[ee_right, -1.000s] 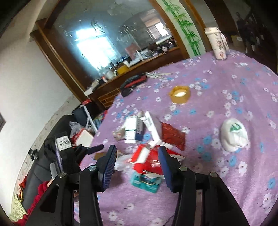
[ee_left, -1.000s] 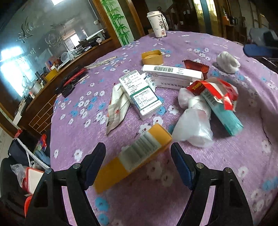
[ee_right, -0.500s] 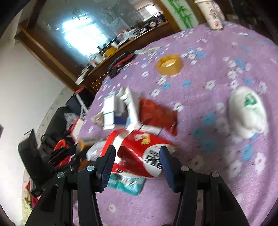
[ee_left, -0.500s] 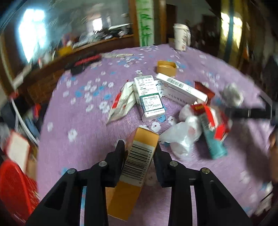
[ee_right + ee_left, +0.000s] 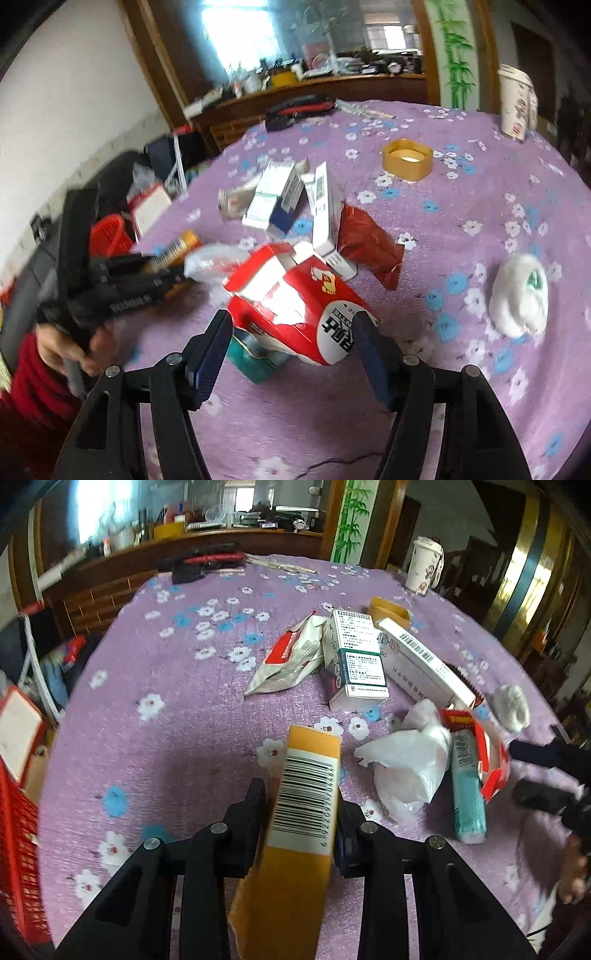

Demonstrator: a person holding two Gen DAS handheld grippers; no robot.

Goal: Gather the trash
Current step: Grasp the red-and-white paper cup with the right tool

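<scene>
Orange carton (image 5: 295, 827), light, crushable, clamped mid-length between left gripper (image 5: 300, 814) jaws; red carton (image 5: 295, 299) straddled by wide-spread right gripper (image 5: 291, 350).

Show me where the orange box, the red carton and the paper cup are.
orange box (image 5: 303, 797), left wrist view, on its barcode label.
red carton (image 5: 295, 295), right wrist view, on its red side.
paper cup (image 5: 421, 568), left wrist view, mid wall.

Purple floral table (image 5: 177, 738) (boxes (image 5: 356, 664), wrappers (image 5: 288, 661)).
</scene>
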